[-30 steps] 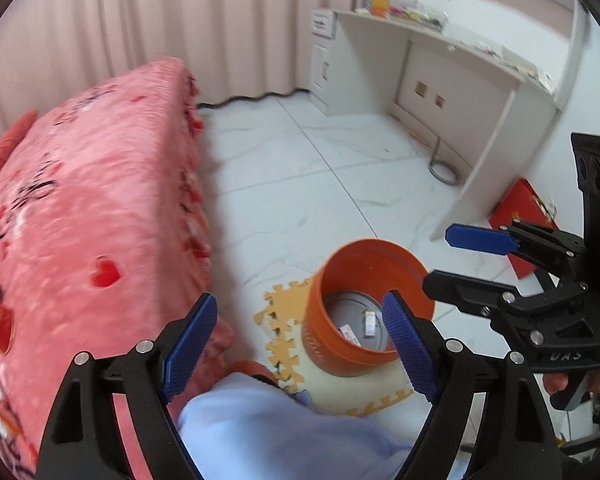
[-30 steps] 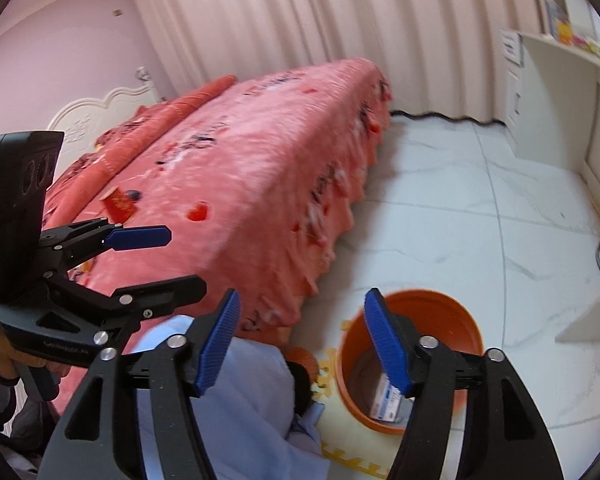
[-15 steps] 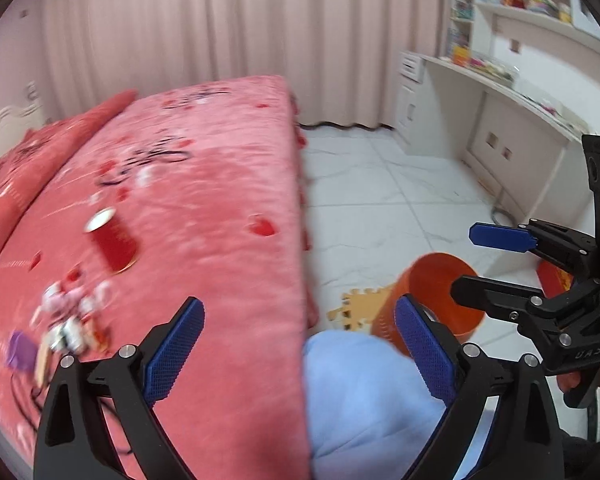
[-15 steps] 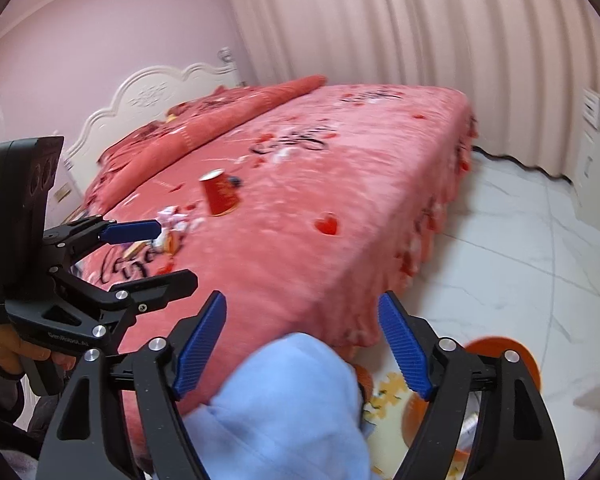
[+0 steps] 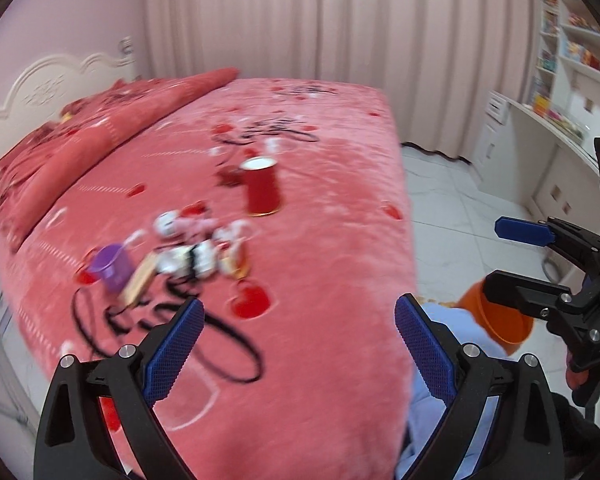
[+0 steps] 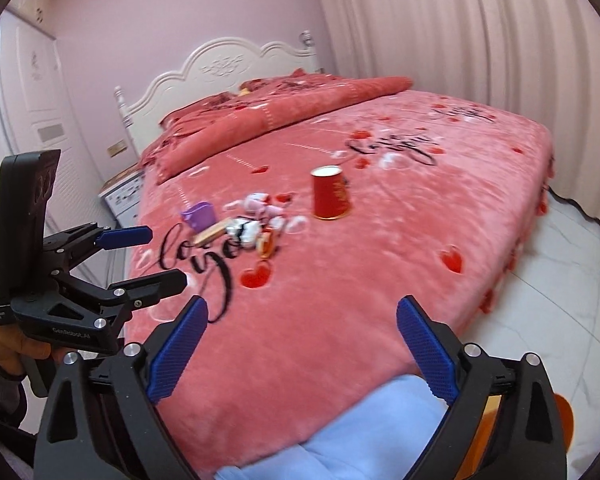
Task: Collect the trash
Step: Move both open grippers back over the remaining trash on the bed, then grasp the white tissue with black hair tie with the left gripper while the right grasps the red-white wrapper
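Trash lies on the pink bedspread (image 5: 332,240): an upright red paper cup (image 5: 261,188) (image 6: 331,193), a small purple cup (image 5: 112,266) (image 6: 199,215) and a blurred heap of wrappers (image 5: 196,248) (image 6: 252,228) between them. My left gripper (image 5: 300,304) (image 6: 167,255) hovers open over the bed's near edge with nothing between its fingers. To its right, my right gripper (image 6: 302,302) (image 5: 492,254) is opening its jaws, which are also empty. The orange bin (image 5: 496,320) (image 6: 564,420) stands on the floor at the lower right, partly hidden.
A light blue garment on the person (image 6: 380,432) fills the bottom of both views. The white headboard (image 6: 220,68) and a nightstand (image 6: 120,200) are at the far left. Curtains (image 5: 340,40) hang behind, and a white desk with shelves (image 5: 560,128) stands right across the tiled floor (image 6: 580,260).
Both views have swung from the orange bin and floor up and left onto the bed, bringing the cup and wrappers into sight. The right gripper's jaws have spread wider.
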The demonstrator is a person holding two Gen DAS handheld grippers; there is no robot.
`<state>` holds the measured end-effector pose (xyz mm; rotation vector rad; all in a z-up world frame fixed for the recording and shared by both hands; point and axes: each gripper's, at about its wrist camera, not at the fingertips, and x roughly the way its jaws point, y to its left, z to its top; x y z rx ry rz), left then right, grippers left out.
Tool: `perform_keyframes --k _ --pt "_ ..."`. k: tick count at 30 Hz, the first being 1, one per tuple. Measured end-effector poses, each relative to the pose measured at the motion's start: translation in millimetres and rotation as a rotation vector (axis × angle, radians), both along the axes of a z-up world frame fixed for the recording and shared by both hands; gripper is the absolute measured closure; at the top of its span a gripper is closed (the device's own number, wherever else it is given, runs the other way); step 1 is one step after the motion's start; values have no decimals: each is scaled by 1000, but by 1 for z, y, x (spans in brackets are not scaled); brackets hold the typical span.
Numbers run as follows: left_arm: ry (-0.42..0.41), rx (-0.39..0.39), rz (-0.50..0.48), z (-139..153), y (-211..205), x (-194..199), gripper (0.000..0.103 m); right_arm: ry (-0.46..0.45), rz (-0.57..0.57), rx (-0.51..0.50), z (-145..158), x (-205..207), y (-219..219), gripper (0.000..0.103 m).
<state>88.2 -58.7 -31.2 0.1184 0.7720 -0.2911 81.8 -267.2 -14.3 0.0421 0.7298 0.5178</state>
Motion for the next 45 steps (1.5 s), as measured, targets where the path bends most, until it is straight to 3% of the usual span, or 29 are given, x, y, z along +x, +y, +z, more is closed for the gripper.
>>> perform_keyframes --k 12,21,32,39,41,43,45 --pt "44 -18 222 -14 98 9 8 15 126 -16 -6 41 69 9" --pt "55 -27 254 -21 131 45 8 32 191 -27 -18 85 111 9" --pt "115 -60 225 -50 153 94 8 72 257 -55 -54 140 151 9" --pt "161 -154 70 -69 137 115 8 123 235 -56 -84 166 149 9" --pt "168 -150 39 -74 131 122 11 137 238 -67 -94 171 149 15" --pt "186 -144 -7 -81 123 132 24 161 244 -64 -105 180 149 25" --pt "202 -131 -33 -88 117 140 24 179 243 -72 -116 189 151 27"
